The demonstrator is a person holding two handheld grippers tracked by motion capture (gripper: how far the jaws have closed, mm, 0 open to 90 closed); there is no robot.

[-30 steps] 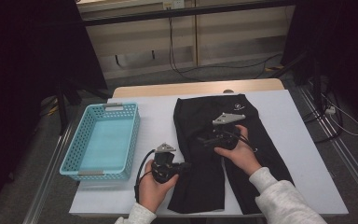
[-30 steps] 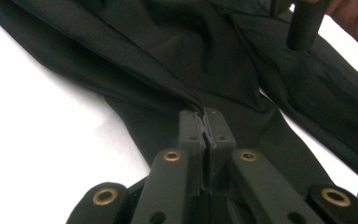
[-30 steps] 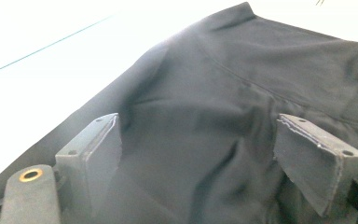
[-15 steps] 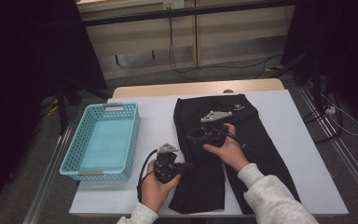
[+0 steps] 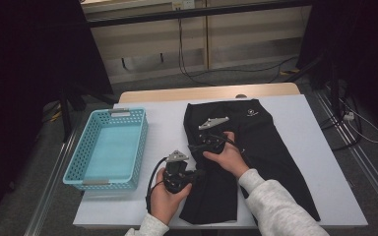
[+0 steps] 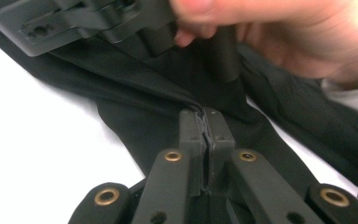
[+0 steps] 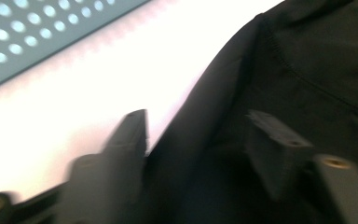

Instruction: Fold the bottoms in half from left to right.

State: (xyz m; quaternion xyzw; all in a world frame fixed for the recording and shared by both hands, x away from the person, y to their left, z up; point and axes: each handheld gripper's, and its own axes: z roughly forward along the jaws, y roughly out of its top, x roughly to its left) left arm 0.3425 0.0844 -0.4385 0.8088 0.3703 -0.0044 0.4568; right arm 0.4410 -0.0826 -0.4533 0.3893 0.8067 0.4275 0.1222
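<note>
The black trousers [image 5: 236, 152] lie flat along the white surface [image 5: 305, 147], just right of the light blue basket [image 5: 109, 147]. The left gripper [image 5: 197, 173] has its jaws pinched tight on the garment's left edge, a thin fold of cloth caught between them. The right gripper [image 5: 194, 146] sits farther up that same edge; its jaws have just been closing, stand about half open, and straddle the hem without yet pressing it.

If the right jaws close too shallow, I judge they could catch one layer only, or slip off the hem, and any lift would leave the fabric sagging unevenly. A small white emblem [image 5: 250, 112] near the waistband is too tiny to read.
</note>
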